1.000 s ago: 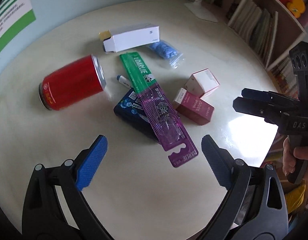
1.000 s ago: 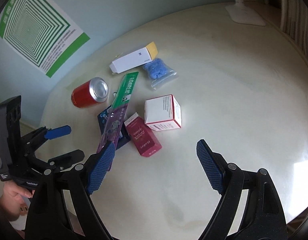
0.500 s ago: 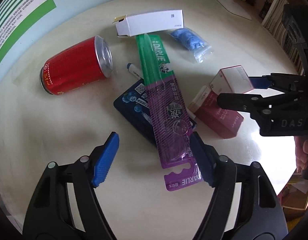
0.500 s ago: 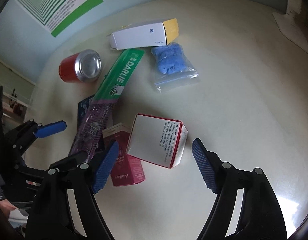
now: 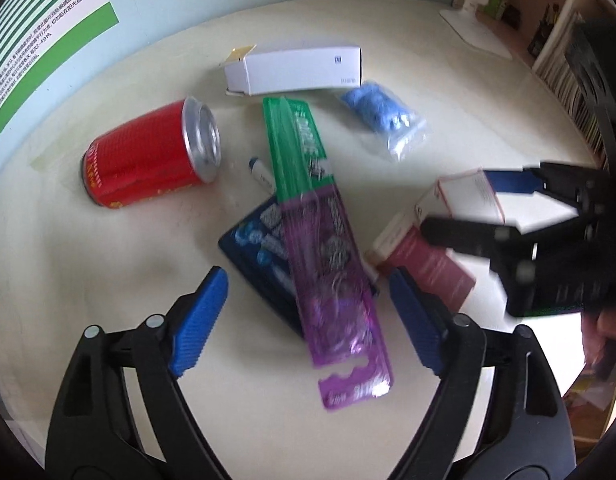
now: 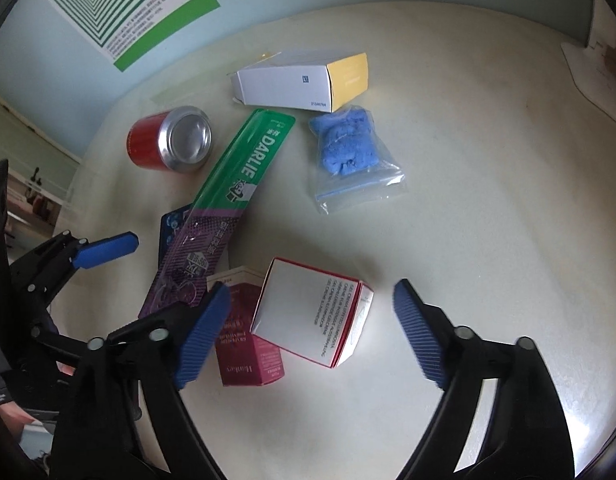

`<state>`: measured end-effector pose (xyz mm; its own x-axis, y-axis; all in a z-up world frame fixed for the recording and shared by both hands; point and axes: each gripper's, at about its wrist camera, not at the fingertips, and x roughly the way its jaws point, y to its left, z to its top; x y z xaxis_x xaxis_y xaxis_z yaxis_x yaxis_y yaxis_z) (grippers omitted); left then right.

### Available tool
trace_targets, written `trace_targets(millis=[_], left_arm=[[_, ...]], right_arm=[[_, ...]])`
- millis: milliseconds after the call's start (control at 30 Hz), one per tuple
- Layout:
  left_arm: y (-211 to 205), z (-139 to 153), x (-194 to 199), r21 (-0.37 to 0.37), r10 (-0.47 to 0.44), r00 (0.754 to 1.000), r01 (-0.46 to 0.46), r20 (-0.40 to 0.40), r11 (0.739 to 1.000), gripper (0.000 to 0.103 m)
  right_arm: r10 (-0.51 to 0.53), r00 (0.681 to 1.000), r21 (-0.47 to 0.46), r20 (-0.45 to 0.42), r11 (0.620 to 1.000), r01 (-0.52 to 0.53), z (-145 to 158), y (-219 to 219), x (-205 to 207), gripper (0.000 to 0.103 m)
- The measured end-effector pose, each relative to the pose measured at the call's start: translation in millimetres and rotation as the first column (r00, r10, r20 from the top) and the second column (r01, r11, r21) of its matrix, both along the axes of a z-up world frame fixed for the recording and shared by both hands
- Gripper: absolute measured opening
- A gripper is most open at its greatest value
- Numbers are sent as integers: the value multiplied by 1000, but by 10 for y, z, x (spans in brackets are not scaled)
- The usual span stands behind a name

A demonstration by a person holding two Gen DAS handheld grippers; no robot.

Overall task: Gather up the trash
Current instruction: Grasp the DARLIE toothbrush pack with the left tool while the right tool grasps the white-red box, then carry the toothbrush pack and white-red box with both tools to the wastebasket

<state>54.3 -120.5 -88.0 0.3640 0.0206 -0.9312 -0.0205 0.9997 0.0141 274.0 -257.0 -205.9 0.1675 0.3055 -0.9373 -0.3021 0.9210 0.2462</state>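
Red can (image 6: 170, 144) on side, left of toothbrush pack (image 6: 224, 204). Pack lies diagonal over dark blue packet (image 5: 260, 252). White-yellow box (image 6: 304, 80) beyond; bagged blue wad (image 6: 349, 152) right; white carton (image 6: 311, 316) leaning on maroon box (image 6: 248, 356), nearer.

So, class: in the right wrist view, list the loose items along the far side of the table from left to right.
Red can → green and purple toothbrush pack → white and yellow box → bag of blue stuff.
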Motion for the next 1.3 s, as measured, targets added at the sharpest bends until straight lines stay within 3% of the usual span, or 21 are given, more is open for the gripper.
trace_targets(millis=[100, 233, 400, 533, 667, 767, 967, 1000, 1300], left_arm=[[-17, -55, 131, 11, -17, 1000, 17, -10, 1000, 81], [-12, -75, 201, -15, -41, 999, 41, -5, 999, 73], [102, -90, 233, -66, -32, 999, 32, -9, 997, 64], [107, -136, 290, -23, -44, 999, 43, -12, 999, 57], [113, -139, 407, -32, -54, 998, 54, -13, 998, 56], [72, -142, 456, 36, -71, 997, 71, -3, 997, 39], [107, -125, 474, 36, -66, 998, 66, 20, 997, 36], [138, -92, 466, 30, -51, 998, 50, 37, 998, 22], [239, 16, 389, -31, -37, 997, 39, 61, 999, 21]], right_arm=[[-18, 1000, 3, -21, 1000, 18, -56, -14, 48, 85], [-40, 999, 19, -24, 999, 40, -58, -119, 77, 59], [-93, 996, 18, -15, 996, 93, -33, -324, 155, 57], [-110, 994, 12, -15, 994, 111, -8, -444, 228, 56], [-111, 994, -2, -11, 994, 111, 2, -490, 261, 56], [-123, 992, -2, -10, 992, 123, 4, -527, 286, 56], [-142, 990, 9, -10, 990, 142, 1, -619, 279, 56], [-144, 990, 9, -8, 990, 144, 5, -606, 282, 56], [-137, 991, 19, 5, 990, 136, 79, -659, 253, 52]])
